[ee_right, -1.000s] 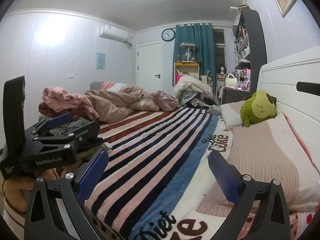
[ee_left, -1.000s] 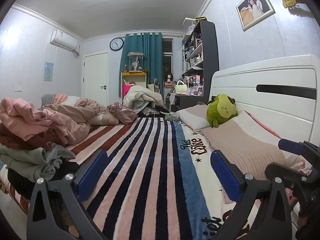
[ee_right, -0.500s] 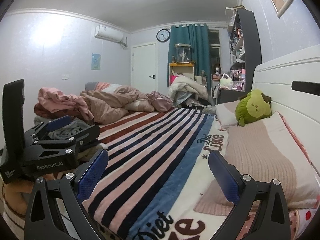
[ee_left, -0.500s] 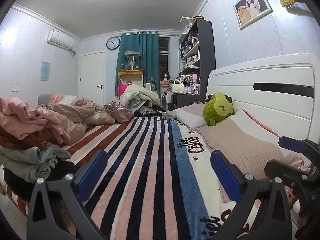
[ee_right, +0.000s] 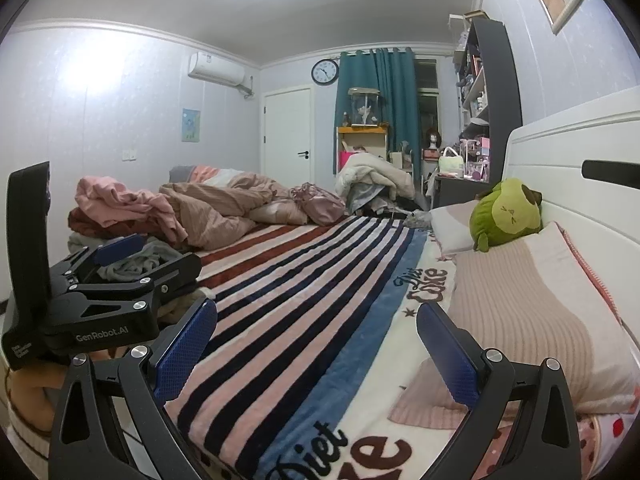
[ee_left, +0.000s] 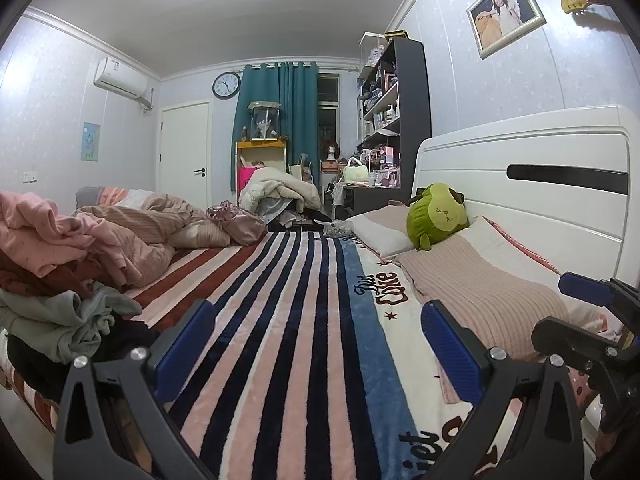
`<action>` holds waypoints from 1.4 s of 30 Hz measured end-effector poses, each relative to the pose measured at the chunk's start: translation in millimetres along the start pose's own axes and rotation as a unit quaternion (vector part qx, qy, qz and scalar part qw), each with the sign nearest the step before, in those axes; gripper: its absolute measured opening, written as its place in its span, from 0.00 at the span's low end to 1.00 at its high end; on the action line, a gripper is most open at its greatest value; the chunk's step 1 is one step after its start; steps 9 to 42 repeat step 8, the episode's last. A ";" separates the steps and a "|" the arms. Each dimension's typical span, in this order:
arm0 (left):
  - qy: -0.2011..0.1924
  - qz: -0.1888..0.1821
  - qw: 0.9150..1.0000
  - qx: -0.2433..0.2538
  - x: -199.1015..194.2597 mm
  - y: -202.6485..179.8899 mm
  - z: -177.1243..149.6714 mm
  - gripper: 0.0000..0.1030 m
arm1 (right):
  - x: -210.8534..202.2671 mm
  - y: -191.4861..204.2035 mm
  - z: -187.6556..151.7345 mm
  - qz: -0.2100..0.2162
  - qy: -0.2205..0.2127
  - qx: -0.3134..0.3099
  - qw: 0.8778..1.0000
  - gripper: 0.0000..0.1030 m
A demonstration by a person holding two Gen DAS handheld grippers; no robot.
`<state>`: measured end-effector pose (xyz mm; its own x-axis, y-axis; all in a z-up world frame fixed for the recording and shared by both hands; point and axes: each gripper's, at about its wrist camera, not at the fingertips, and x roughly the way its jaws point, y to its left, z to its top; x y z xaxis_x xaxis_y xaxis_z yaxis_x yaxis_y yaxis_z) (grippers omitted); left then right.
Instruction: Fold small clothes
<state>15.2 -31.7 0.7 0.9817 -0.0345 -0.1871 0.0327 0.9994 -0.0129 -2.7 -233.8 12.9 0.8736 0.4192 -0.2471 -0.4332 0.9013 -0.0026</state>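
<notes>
A heap of loose clothes [ee_left: 52,276], pink, maroon, grey and black, lies on the left side of the bed; it also shows in the right wrist view [ee_right: 120,216]. My left gripper [ee_left: 316,344] is open and empty, held above the striped blanket [ee_left: 288,320], right of the heap. My right gripper [ee_right: 316,344] is open and empty above the same blanket [ee_right: 304,304]. The left gripper's body [ee_right: 96,300] shows at the left of the right wrist view, beside the heap. The right gripper's body [ee_left: 592,336] shows at the right of the left wrist view.
Pillows [ee_left: 480,280] and a green plush toy [ee_left: 436,216] lie against the white headboard [ee_left: 540,184] on the right. A crumpled beige duvet [ee_left: 160,224] lies at the far left of the bed. Shelves [ee_left: 392,120] and a cluttered desk stand beyond the bed.
Both views have shifted slightly; the cameras tilted a little and drifted. Both grippers stay open and empty. Nothing on the bed has moved.
</notes>
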 end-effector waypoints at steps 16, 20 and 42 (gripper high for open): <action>0.001 -0.005 1.000 0.002 -1.0 -0.9 -0.3 0.99 | -0.2 -0.4 0.0 0.002 0.001 0.003 1.000 0.97; 0.001 -0.005 1.000 0.002 -1.0 -0.9 -0.3 0.99 | -0.2 -0.4 0.0 0.002 0.001 0.003 1.000 0.97; 0.001 -0.005 1.000 0.002 -1.0 -0.9 -0.3 0.99 | -0.2 -0.4 0.0 0.002 0.001 0.003 1.000 0.97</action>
